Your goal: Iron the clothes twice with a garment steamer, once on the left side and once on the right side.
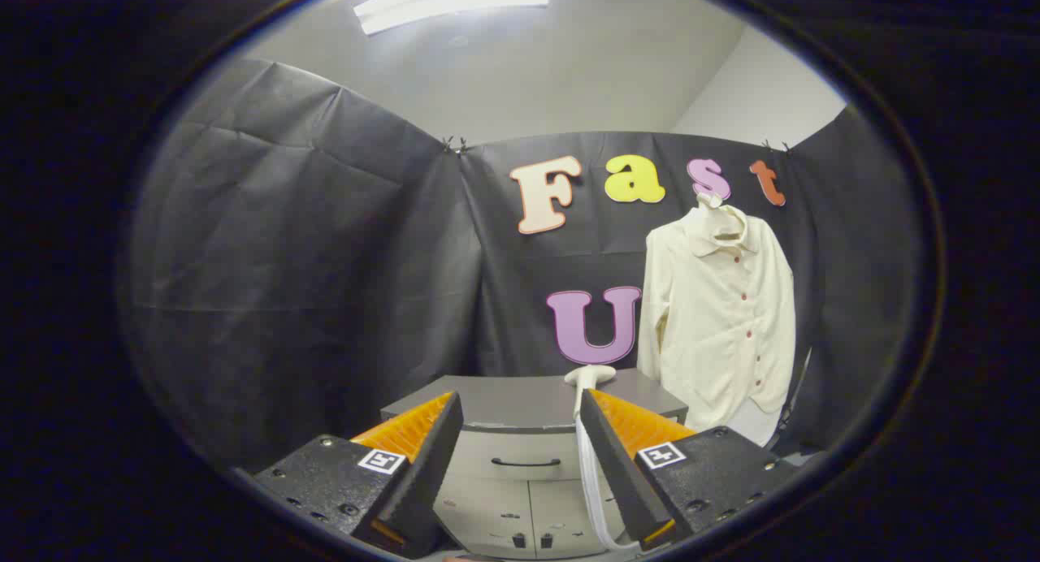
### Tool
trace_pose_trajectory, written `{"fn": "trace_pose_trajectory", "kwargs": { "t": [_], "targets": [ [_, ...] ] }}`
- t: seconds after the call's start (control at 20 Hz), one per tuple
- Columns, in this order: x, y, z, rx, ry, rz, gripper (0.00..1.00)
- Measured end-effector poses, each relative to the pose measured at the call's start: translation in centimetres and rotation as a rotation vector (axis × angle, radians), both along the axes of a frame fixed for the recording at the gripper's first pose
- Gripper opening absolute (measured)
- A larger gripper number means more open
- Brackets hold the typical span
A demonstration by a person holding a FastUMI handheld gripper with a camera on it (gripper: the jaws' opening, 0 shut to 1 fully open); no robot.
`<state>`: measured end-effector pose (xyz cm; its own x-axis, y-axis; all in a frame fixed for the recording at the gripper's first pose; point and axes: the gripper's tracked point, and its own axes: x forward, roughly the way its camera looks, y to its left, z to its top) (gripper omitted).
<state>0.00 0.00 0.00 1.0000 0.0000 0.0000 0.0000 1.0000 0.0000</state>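
Black cloth backs the counter [520, 399]; tool [520, 456] spread, empty. Approach the steamer [590, 377] at one o'clock squarely; shirt [719, 318] hangs beyond.

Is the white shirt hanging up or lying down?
Hanging up. The white shirt hangs spread against the booth wall, beyond the cabinet where the steamer rests. The gripper is open, holding nothing.
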Motion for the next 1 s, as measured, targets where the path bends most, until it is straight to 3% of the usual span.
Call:
{"fn": "trace_pose_trajectory", "kwargs": {
  "t": [0.35,1.0],
  "targets": [
    [0.59,0.99,-0.5,-0.074,-0.014,0.016,0.89],
    [0.75,0.57,-0.87,-0.097,-0.015,-0.001,0.89]
  ]
}}
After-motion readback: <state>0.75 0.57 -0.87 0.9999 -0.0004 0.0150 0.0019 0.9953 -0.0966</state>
